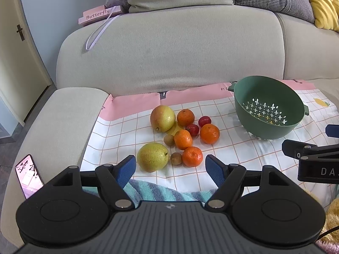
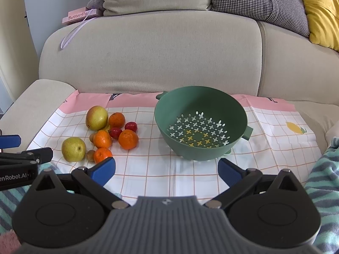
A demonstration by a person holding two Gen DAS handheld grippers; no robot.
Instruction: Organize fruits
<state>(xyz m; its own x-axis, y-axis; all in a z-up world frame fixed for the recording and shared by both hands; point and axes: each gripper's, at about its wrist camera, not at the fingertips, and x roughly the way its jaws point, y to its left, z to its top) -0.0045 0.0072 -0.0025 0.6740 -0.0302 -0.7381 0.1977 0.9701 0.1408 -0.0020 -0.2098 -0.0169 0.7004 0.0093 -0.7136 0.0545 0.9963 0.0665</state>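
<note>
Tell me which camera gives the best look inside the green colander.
The right wrist view: the green colander sits nearly centred ahead of the open right gripper, its perforated bottom fully visible and empty. The left wrist view shows it off to the right, more side-on, its near wall hiding part of the bottom.

Both wrist cameras sit low at the near edge of the sofa seat [image 1: 70, 114], looking toward its backrest. The left view faces the fruit pile [image 1: 180, 135] closely; the right faces the green colander [image 2: 201, 124]. Both share cloth [image 2: 148, 169], fruit and colander.
</note>
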